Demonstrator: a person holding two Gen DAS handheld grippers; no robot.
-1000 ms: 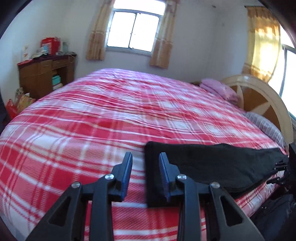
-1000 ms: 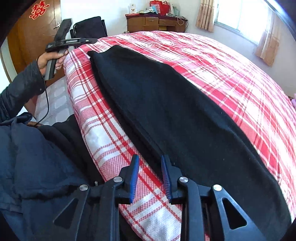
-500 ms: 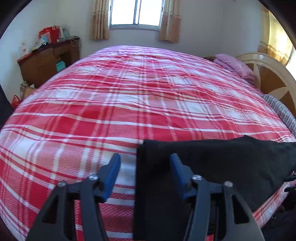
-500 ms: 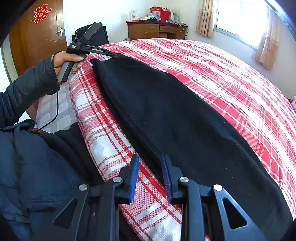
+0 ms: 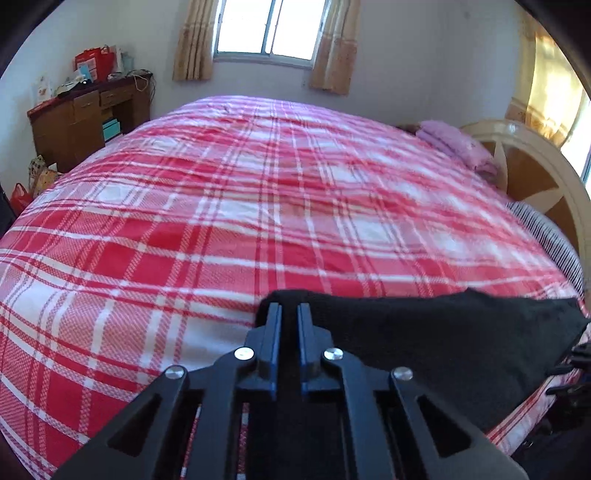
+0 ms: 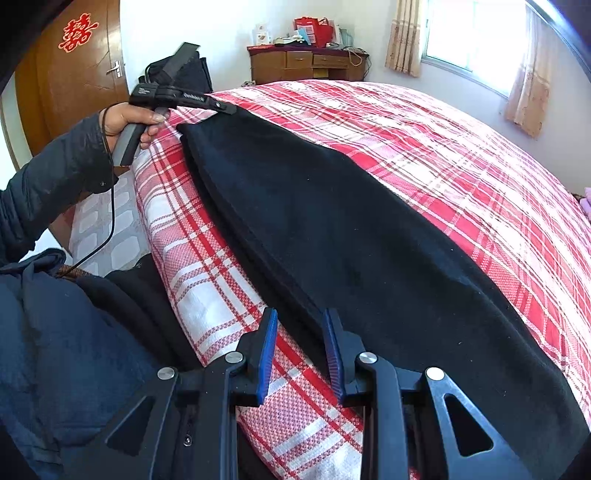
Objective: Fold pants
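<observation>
Bright daylight from the window [image 5: 271, 27] (blown out white), soft shadows, fisheye bending and dark corners.

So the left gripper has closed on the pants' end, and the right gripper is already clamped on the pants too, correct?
Not quite. The left gripper has just closed on the end of the pants, as its own view shows. But the right wrist view shows the right gripper open, over the near edge of the pants, its pads not pressing the cloth.

Bare bedspread [image 5: 280, 206] beyond pants [image 6: 332, 206]; headboard [image 5: 535, 173] seemingly bounds it.
</observation>
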